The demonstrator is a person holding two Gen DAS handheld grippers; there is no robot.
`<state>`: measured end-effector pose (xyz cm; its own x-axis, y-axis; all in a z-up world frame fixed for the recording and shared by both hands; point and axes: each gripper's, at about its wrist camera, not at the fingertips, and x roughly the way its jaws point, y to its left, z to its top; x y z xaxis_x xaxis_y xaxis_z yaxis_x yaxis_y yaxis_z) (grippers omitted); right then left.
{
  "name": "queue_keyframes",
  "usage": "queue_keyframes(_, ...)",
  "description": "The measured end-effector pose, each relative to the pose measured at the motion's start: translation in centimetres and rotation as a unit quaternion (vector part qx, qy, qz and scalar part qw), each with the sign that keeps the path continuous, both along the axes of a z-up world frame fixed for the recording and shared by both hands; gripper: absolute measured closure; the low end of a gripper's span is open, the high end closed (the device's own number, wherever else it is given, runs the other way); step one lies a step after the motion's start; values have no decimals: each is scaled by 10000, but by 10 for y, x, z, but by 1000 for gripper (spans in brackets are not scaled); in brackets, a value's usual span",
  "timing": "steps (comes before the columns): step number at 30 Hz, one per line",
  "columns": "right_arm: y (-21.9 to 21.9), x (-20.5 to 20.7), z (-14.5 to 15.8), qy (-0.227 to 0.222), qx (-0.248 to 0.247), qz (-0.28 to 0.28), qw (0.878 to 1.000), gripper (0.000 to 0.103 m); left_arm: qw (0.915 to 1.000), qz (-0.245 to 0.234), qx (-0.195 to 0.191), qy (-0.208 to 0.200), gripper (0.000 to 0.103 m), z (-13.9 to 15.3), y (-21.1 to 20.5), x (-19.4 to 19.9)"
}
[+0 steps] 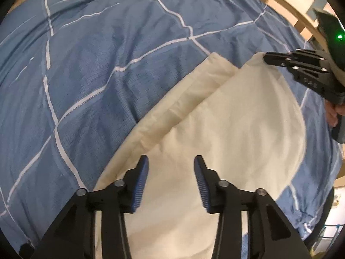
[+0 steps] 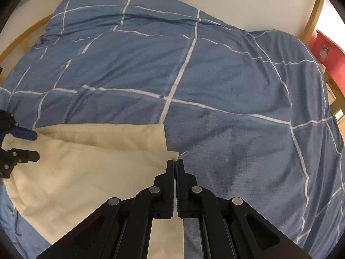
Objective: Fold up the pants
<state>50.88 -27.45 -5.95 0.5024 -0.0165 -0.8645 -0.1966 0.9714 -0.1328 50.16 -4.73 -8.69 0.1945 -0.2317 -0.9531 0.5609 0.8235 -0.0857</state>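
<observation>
Cream pants (image 2: pixel 86 168) lie on blue checked duvet (image 2: pixel 215 75) on bed, one layer over another. Left claw (image 1: pixel 171 161) above pants, jaws apart, nothing between. Right claw (image 2: pixel 175 164) by hem corner, jaws together; cloth pinched or not, cannot tell. Risk: thin hem slips free, layers skew. Wide bare duvet beyond; wooden frame (image 2: pixel 312 17) at edges.
</observation>
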Motion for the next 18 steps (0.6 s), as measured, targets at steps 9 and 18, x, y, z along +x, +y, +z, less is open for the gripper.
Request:
queue_keyframes(9, 0, 2, -7, 15, -123, -2, 9999, 101, 9985, -218, 443, -240, 51, -14, -8, 11)
queue_keyframes(18, -3, 3, -7, -30, -187, -46, 9998, 101, 9982, -248, 535, 56, 98, -35, -12, 18)
